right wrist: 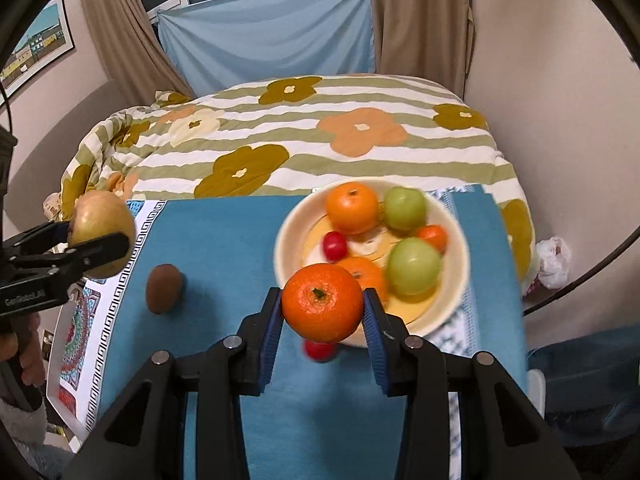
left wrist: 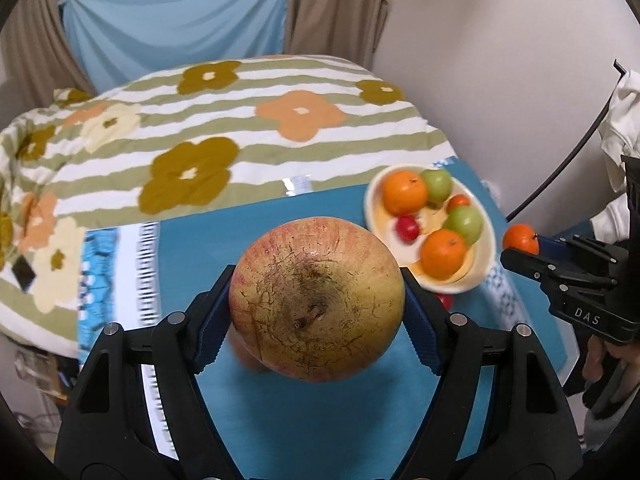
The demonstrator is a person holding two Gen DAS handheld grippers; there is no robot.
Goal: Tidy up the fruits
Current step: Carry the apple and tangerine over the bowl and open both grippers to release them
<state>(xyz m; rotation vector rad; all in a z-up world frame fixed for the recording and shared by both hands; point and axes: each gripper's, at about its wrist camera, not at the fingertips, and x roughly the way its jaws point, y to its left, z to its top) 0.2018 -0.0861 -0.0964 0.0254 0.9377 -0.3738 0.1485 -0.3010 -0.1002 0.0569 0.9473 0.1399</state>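
The left gripper [left wrist: 318,312] clamps a big, firm, likely heavy apple [left wrist: 316,300] across its widest part, while the right gripper [right wrist: 323,320] pinches a light, smooth orange [right wrist: 322,307] just before the bowl [right wrist: 288,224].

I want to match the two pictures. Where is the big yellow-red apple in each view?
Left wrist view: the big apple fills the lower centre, clamped between the left gripper fingers.
Right wrist view: the same apple is at the left edge, in that gripper.
Shared landmark: the cream bowl of fruit.
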